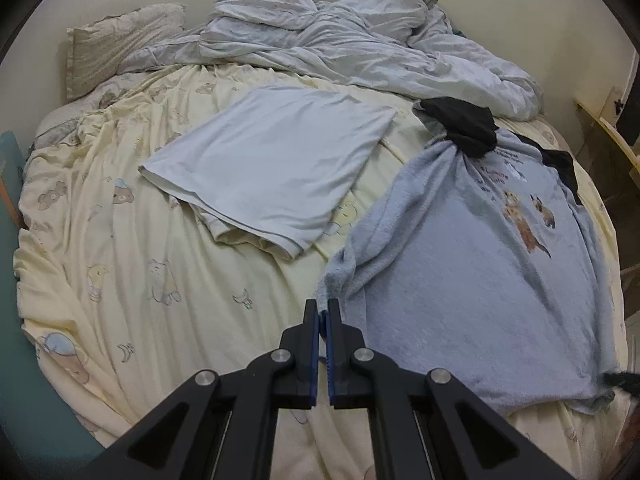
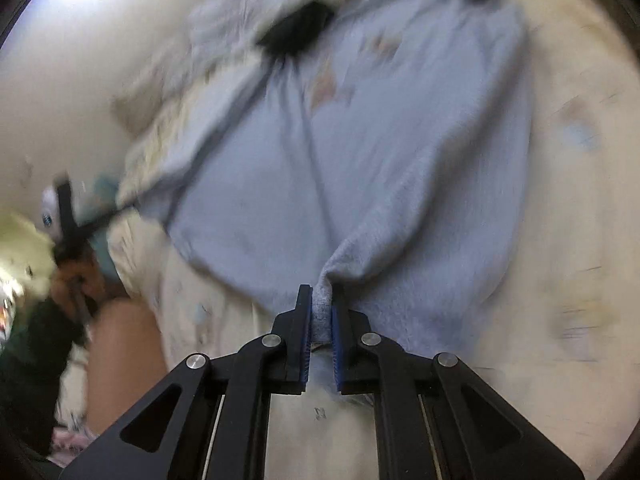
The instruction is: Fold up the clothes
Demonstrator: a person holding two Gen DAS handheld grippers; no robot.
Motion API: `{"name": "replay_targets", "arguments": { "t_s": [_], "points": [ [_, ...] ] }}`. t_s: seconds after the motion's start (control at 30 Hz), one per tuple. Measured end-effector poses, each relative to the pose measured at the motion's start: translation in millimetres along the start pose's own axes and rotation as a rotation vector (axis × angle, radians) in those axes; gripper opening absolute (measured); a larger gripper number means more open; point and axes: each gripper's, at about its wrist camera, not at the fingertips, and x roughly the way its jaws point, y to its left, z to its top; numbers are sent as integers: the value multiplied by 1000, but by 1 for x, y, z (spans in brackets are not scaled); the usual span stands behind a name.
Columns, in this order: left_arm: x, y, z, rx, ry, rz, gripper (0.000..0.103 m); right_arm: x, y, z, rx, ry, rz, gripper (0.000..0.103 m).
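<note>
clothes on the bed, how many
2: a folded white shirt mid-bed, and a blue cat-print shirt to its right, both grippers clamping its hem. More may hide under the duvet.

**Print on the shirt, too small to read**

The only lettering stands on the light blue T-shirt [image 1: 472, 280], in a few short dark lines on its chest at about one o'clock from the two printed kittens [image 1: 528, 216]. The lines are small and bent by the lens, so no word can be made out with certainty. In the right wrist view the shirt [image 2: 360, 140] is blurred and nothing is legible.
</note>
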Motion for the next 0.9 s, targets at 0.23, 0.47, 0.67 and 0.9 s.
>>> {"name": "replay_targets", "arguments": {
  "t_s": [0.23,0.47,0.67,0.9],
  "points": [
    [4,12,0,-33,20,-19,2,-18,0,-12,19,-80,60,35],
    [8,27,-4,-144,29,-44,2,-96,-4,-35,-12,-242,-5,50],
    [4,14,-4,-84,15,4,2,-77,-16,-37,41,-185,-101,31],
    [0,-6,-4,36,4,50,2,-26,-1,-22,101,-89,44,30]
  ]
}}
